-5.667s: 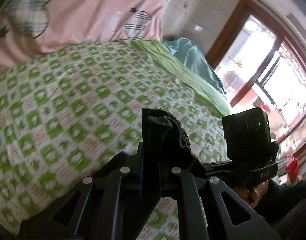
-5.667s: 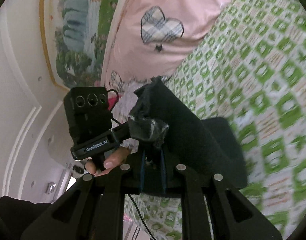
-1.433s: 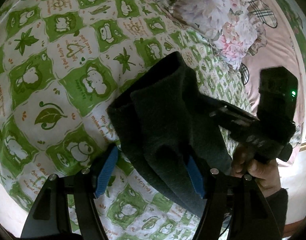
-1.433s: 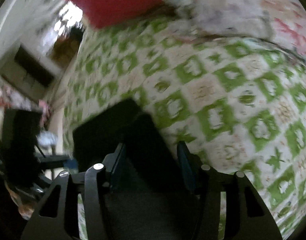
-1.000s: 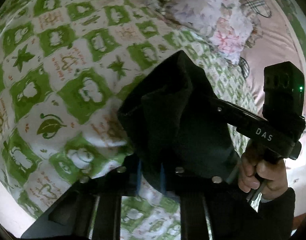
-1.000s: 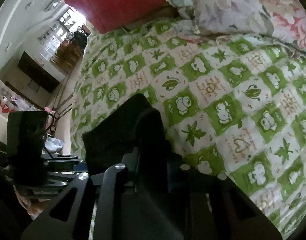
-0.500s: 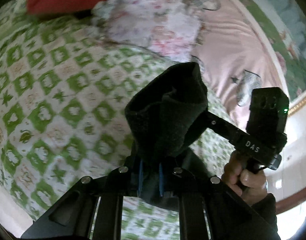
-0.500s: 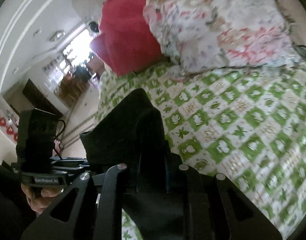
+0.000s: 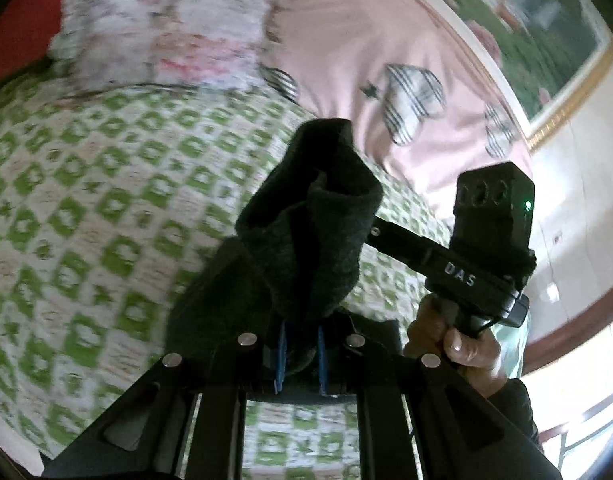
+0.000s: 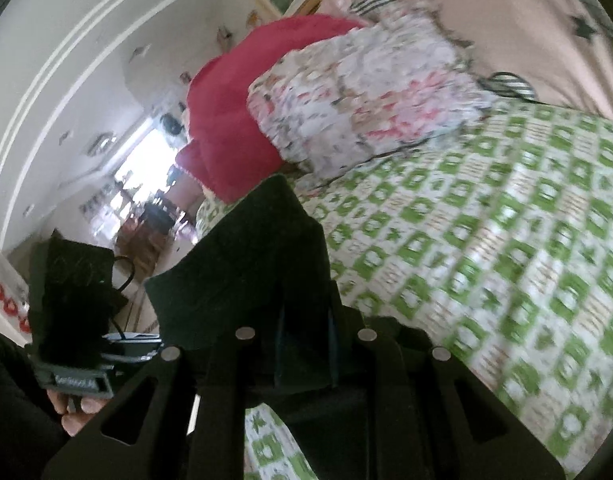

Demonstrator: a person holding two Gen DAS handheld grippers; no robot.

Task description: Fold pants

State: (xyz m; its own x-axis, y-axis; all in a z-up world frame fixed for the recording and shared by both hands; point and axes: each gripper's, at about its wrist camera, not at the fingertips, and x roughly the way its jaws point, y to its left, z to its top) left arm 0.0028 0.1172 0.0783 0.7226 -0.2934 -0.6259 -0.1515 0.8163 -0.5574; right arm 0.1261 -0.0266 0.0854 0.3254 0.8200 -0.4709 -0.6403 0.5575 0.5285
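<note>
**Two grippers clamped on the dark pants above the bed**

Both of your grippers are pinched tight on the dark, fuzzy knit pants [image 9: 306, 232], which hang lifted above the green-and-white checked bedspread [image 9: 98, 208]. Your left gripper [image 9: 300, 354] has its blue-lined fingers [image 9: 281, 356] drawn narrow around a bunched fold of the fabric, and the cloth mushrooms up beyond the tips in a rounded lump. Your right gripper [image 10: 304, 354] grips another part of the same garment, its jaws close together with the cloth between them; from there the pants rise in a broad flap towards the upper left of that view.

In the left wrist view you can see your right hand [image 9: 458, 344] wrapped around the handle of the other black gripper, just right of the raised cloth. In the right wrist view your left hand [image 10: 76, 408] shows at the lower left (only the fingertips are clear).

Beyond the pants lie a floral-print pillow [image 10: 366, 100], a red cushion [image 10: 230, 120] behind it, and a pink quilt with plaid heart patches [image 9: 386, 80] along the far side of the bed. Both views are motion-blurred
</note>
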